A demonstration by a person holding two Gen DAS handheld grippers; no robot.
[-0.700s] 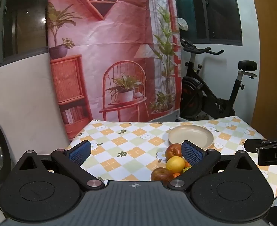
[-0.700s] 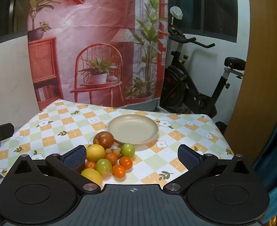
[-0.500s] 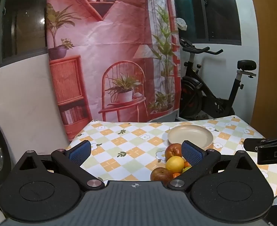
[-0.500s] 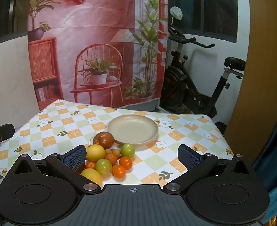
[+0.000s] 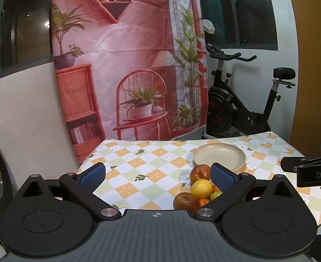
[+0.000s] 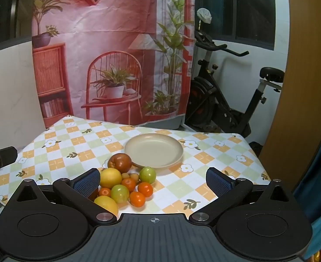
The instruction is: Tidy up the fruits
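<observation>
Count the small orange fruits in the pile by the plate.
4 visible: one mid-pile, one by the left finger, one and one at the near right edge. The finger may hide more.

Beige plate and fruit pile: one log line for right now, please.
round beige plate: no fruit on it | mixed fruit pile: on tablecloth beside plate | left gripper: open | right gripper: open

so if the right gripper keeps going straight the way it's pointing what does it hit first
Probably bare checked tablecloth just right of the small oranges; the open right gripper aims between fruit pile and plate. Depth is unclear.
</observation>
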